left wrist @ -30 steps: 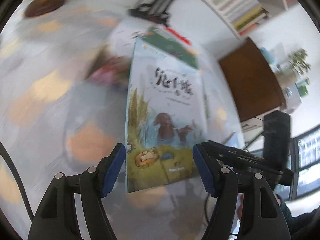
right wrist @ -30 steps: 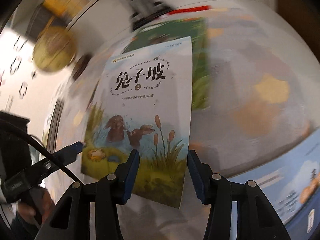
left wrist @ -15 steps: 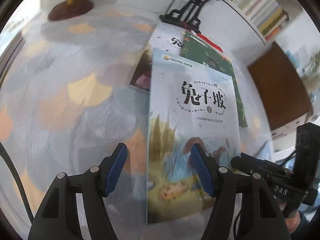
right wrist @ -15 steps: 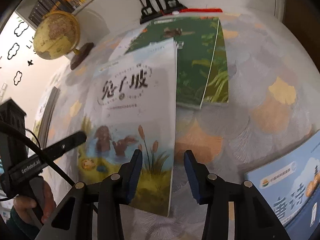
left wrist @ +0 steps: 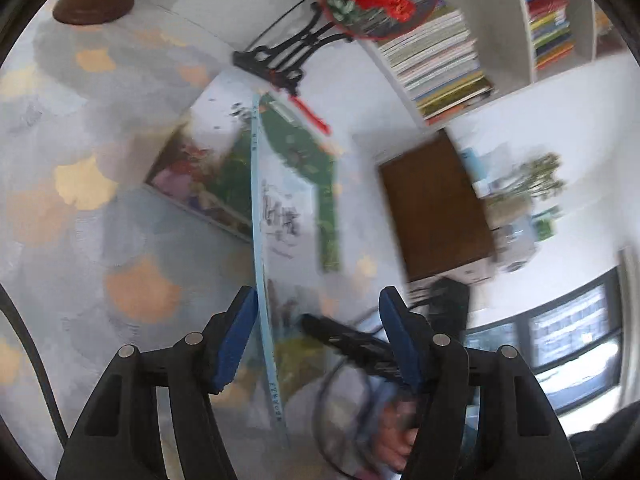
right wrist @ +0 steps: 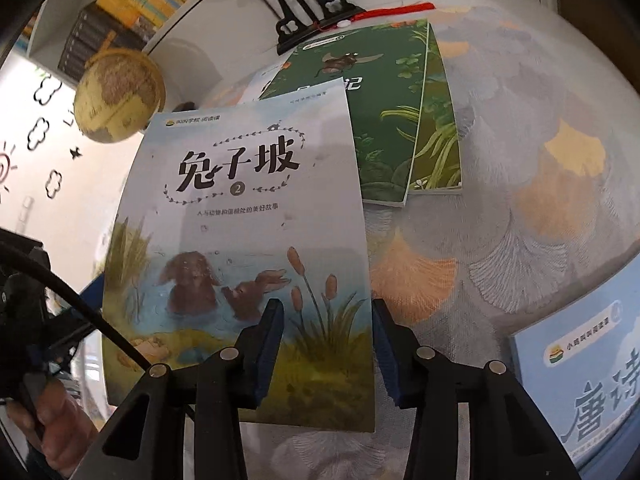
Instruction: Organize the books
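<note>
Book (right wrist: 248, 240) with rabbits on its pale cover is raised off the patterned tablecloth (right wrist: 520, 184), its spine edge between the left gripper (left wrist: 316, 332) pads, whose jaws are closing; whether they press it is unclear. Its right edge lies between the right gripper (right wrist: 328, 340) jaws, which are opening, pads apart from it. Green books (right wrist: 400, 112) lie behind; bare cloth spreads to the right.

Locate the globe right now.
In the right wrist view, the yellowish globe stands upper left, beside the pale blue rabbit-cover book and below the bookshelf.
</note>
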